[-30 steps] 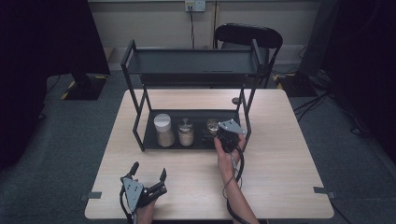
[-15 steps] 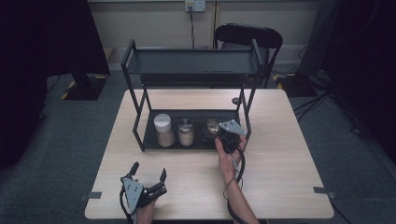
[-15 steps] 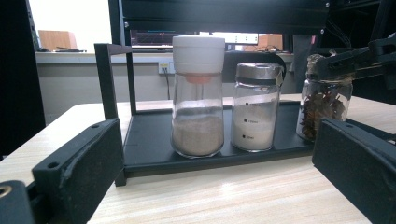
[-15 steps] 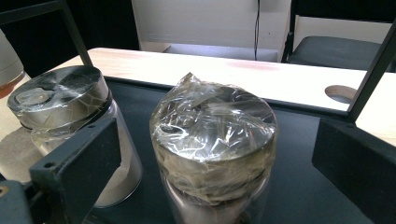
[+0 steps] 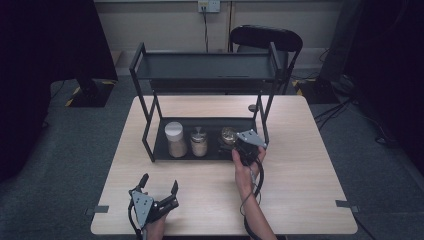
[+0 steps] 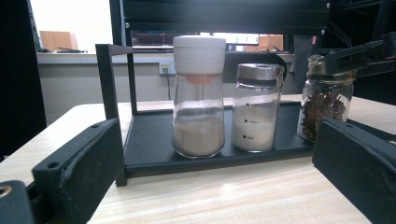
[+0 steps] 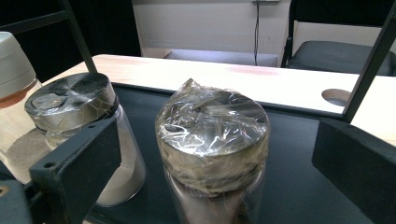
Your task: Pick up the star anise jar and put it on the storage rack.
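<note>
1. Pale wood table (image 5: pixel 310 165) carries a black two-tier rack (image 5: pixel 150 145) whose lower tray holds three jars in a row.
2. At the right end of that tray stands the star anise jar (image 7: pixel 212 154), clear glass with crinkled plastic wrap stretched over its lid; the left gripper view shows the brown star-shaped pods inside it.
3. Right gripper (image 5: pixel 239 145) hovers at the tray's front edge, its jaws spread wide to either side of the star anise jar without touching it, as its own view shows.
4. Beside that jar, at the tray's middle, stands the metal-lidded jar (image 6: pixel 258 112) of white powder; small printed marks run down its glass, too small to read.
5. Further left on the tray stands the white-capped shaker (image 6: pixel 198 98), holding tan powder under an orange collar.
6. Left gripper (image 5: pixel 159 192) lies well in front of the rack, near the table's front edge, jaws apart and holding nothing.
</note>
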Demonstrator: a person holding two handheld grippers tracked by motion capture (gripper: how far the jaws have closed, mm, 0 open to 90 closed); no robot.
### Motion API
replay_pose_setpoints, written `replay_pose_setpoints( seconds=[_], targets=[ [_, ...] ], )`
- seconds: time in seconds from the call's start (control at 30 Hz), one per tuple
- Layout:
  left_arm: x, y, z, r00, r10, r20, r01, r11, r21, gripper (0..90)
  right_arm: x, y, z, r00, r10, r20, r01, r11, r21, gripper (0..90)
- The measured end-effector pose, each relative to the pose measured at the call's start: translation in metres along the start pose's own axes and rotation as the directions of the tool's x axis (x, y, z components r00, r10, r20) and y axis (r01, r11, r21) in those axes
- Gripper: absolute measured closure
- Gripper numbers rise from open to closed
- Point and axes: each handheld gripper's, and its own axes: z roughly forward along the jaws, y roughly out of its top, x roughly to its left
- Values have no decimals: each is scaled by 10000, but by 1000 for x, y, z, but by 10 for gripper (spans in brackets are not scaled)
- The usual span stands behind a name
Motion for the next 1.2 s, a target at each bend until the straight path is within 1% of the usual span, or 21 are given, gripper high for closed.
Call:
replay_pose_setpoints(
  seconds=[0.1,0.67,0.87,1.2],
  targets=[
    [0,0,0,10000,-5,-20,5,10000,-1,15,-1,0,-2,10000,66,6,-66,10000,-13,6],
    [0,0,0,10000,1,-24,-1,10000,25,15,0,-2,-14,10000,51,-77,-53,9996,-292,6],
    [0,0,0,10000,-1,-18,1,10000,22,15,0,-4,-18,9997,206,-119,-210,9991,-370,6],
    [0,1,1,10000,-7,-6,7,10000,48,16,0,-5,-30,9997,225,47,-223,9990,-387,6]
  ],
)
